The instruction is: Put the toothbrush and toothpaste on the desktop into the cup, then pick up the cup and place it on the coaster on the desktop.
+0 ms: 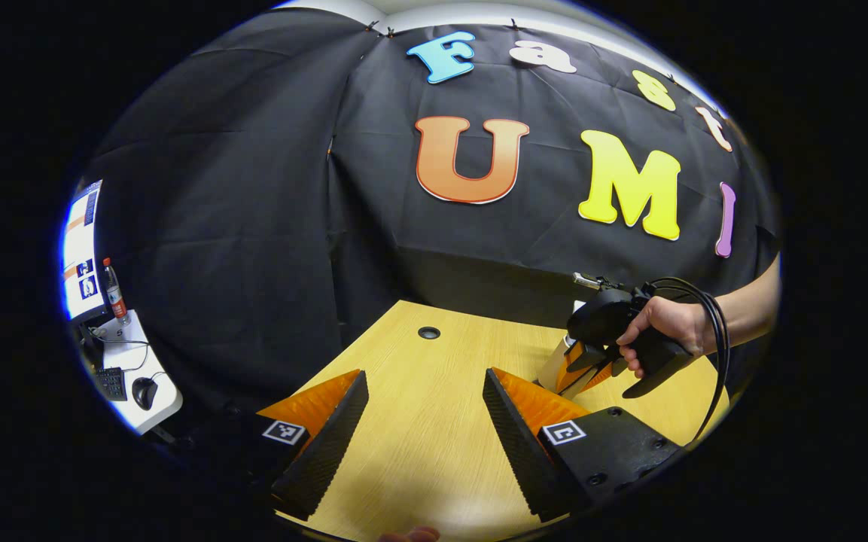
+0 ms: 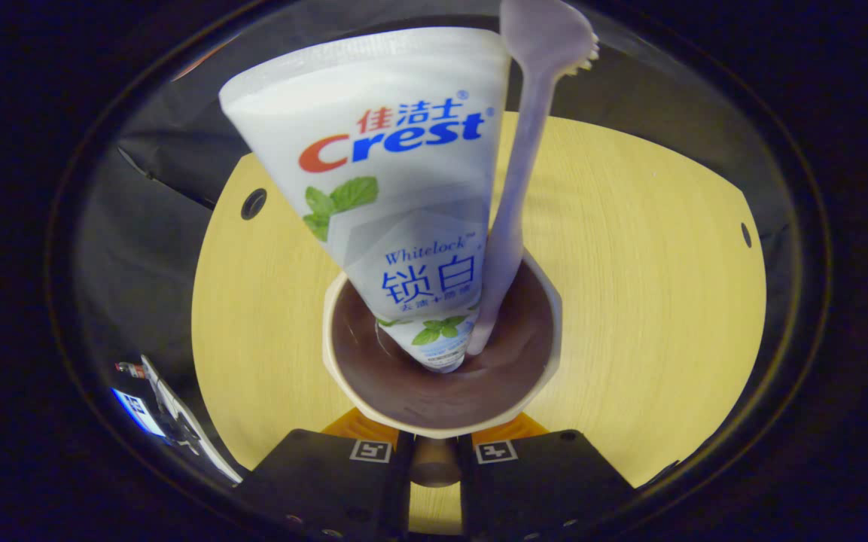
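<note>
left gripper view
- left claw: fingers spread wide, nothing between them, hovering over the light wood-grain tabletop.
- right claw: farther off on the right, held by a hand; its fingers sit at a pale cup, only a sliver of it visible.
- black cable: loops off that hand-held unit; watch for snagging.
- clutter: a side desk at far left with a bottle, a mouse, a keyboard.
- coaster: cannot locate it here.

right gripper view
- cup, cream rim with dark brown inside: directly ahead of the right claw, rim touching the finger bases.
- grip state: fingers close together on a narrow brown part below the rim, probably a handle; looks clamped on it.
- white soft-plastic toothpaste tube: stands in the cup, cap end down, leaning toward the lens.
- pale lilac plastic toothbrush: in the cup too, bristles up, resting against the tube.
- handling: cup stiff, likely ceramic, so breakable and smooth; load light but top-heavy. Tube squashy, brush stiff and thin. Judge: keep the cup level, move slowly.
- counts: 1 cup, 1 tube, 1 brush, 2 claws.
- progress: both items loaded; transfer to coaster remains.
</note>
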`<state>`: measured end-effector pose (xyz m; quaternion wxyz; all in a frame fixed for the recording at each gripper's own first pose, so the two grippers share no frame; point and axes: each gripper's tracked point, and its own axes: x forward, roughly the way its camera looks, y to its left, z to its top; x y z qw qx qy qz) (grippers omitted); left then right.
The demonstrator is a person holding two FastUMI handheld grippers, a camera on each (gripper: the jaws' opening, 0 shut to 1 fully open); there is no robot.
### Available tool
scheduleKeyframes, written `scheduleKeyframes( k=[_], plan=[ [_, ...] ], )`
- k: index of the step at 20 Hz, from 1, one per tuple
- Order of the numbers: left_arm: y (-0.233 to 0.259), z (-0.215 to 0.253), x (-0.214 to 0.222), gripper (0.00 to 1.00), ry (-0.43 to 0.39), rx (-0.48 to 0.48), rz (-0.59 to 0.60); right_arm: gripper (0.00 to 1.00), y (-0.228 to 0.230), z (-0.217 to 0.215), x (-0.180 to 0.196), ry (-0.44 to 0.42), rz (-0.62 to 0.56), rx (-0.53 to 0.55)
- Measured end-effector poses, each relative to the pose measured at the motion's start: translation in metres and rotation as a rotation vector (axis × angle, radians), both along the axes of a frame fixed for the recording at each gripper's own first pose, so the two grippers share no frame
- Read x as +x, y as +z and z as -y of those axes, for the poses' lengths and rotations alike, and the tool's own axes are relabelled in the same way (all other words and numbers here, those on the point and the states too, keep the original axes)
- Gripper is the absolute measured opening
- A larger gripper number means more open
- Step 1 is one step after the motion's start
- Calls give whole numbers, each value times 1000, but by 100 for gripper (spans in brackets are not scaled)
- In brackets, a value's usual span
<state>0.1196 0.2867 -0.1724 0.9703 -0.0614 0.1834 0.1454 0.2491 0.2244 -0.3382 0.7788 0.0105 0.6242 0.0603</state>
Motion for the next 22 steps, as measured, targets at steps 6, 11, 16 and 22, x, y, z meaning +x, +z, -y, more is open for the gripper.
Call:
scheduleKeyframes(
  k=[6,11,16,22],
  plan=[
    [-5,-8,-9,98,8,8,-12,24,-20,-7,-6,6,-3,-50],
    [-1,-8,-13,98,8,11,-10,25,-21,-5,-7,18,2,-62],
    [13,4,-12,98,-30,26,1,87,-4,-10,-19,4,11,-4],
    [44,35,-2,98,-107,51,40,97,71,20,-59,-75,127,126]
  ],
)
